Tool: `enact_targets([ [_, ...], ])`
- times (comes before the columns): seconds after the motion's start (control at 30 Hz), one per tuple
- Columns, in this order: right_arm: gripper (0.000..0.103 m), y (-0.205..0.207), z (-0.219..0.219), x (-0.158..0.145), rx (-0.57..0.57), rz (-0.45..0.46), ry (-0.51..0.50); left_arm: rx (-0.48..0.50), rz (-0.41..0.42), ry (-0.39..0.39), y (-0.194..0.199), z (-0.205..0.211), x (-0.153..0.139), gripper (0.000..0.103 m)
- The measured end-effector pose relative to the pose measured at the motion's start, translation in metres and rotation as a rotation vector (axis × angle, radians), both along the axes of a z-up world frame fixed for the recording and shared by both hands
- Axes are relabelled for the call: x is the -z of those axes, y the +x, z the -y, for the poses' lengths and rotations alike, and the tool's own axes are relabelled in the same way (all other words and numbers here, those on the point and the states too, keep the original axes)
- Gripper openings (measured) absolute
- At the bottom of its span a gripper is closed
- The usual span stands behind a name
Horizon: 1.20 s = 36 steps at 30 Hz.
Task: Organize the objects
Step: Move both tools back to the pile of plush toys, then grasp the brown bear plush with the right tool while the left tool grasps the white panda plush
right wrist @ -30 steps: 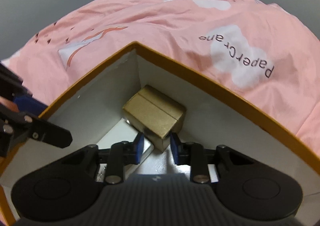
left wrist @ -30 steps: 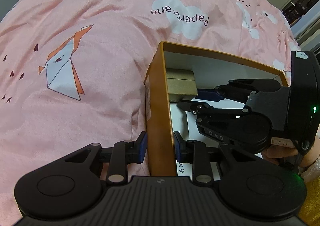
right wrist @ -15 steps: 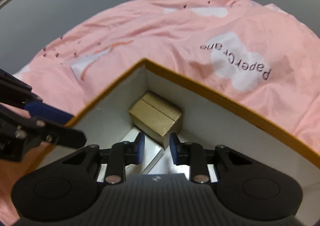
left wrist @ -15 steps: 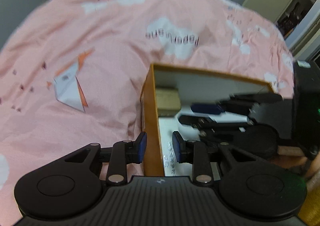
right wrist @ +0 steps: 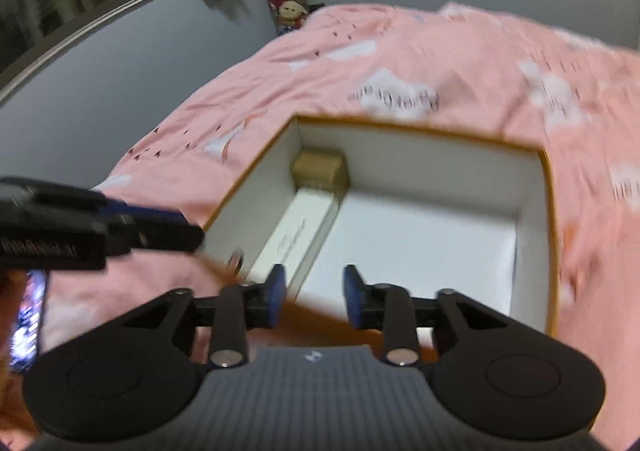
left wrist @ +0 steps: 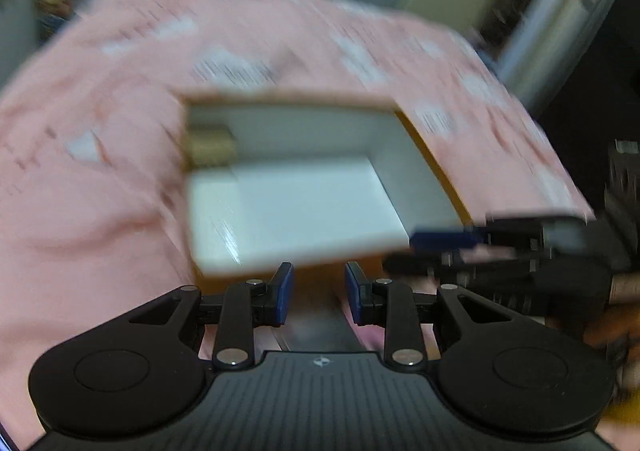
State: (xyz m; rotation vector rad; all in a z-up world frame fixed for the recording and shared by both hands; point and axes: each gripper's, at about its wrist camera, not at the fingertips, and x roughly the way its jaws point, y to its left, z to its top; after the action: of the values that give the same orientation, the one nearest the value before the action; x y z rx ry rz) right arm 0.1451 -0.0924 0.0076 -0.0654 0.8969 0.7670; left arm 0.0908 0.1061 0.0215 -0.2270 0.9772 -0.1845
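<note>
The orange-walled, white-lined cardboard box (right wrist: 536, 211) sits on the pink printed bedspread (right wrist: 460, 51), with the small gold carton (right wrist: 320, 169) in its far corner. Both grippers hover near the box's front rim. The right gripper (right wrist: 314, 299) has just been opening and holds nothing; the left gripper (left wrist: 318, 297) has its fingers apart, also empty. Clear the rim before reaching for another item.

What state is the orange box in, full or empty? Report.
Partly filled. The orange box holds a gold box in its far corner and a flat white box along one wall; the remaining floor is bare.
</note>
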Motion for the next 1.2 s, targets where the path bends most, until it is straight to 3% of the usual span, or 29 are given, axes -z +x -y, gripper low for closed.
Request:
enact_targets([
  [0.1,0.043,-0.032,0.026,0.013,0.044,-0.040,-0.036,0.092,-0.091,0.031,-0.018,0.019,0.019,0.033],
  [0.3,0.043,-0.076,0.056,0.036,0.046,-0.152,-0.073,0.140,-0.171,0.020,-0.055,0.032,0.036,0.035],
  [0.37,0.047,-0.085,0.063,0.041,0.051,-0.180,-0.076,0.155,-0.192,0.024,-0.070,0.037,0.039,0.041],
  [0.43,0.058,-0.091,0.067,0.046,0.047,-0.208,-0.065,0.168,-0.215,0.027,-0.079,0.040,0.045,0.046],
  [0.73,0.064,-0.100,0.056,0.075,-0.017,-0.358,-0.101,0.184,-0.326,0.012,-0.089,0.050,0.074,0.054],
  [0.77,0.064,-0.099,0.055,0.077,-0.020,-0.363,-0.104,0.185,-0.331,0.016,-0.087,0.051,0.077,0.053],
  [0.93,0.044,-0.098,0.048,0.080,-0.029,-0.346,-0.124,0.180,-0.315,0.048,-0.082,0.056,0.081,0.048],
  [1.1,0.042,-0.092,0.043,0.067,-0.028,-0.259,-0.104,0.134,-0.248,0.074,-0.079,0.051,0.073,0.036],
  [1.2,0.042,-0.085,0.035,0.063,-0.025,-0.223,-0.094,0.097,-0.219,0.072,-0.073,0.047,0.070,0.035],
])
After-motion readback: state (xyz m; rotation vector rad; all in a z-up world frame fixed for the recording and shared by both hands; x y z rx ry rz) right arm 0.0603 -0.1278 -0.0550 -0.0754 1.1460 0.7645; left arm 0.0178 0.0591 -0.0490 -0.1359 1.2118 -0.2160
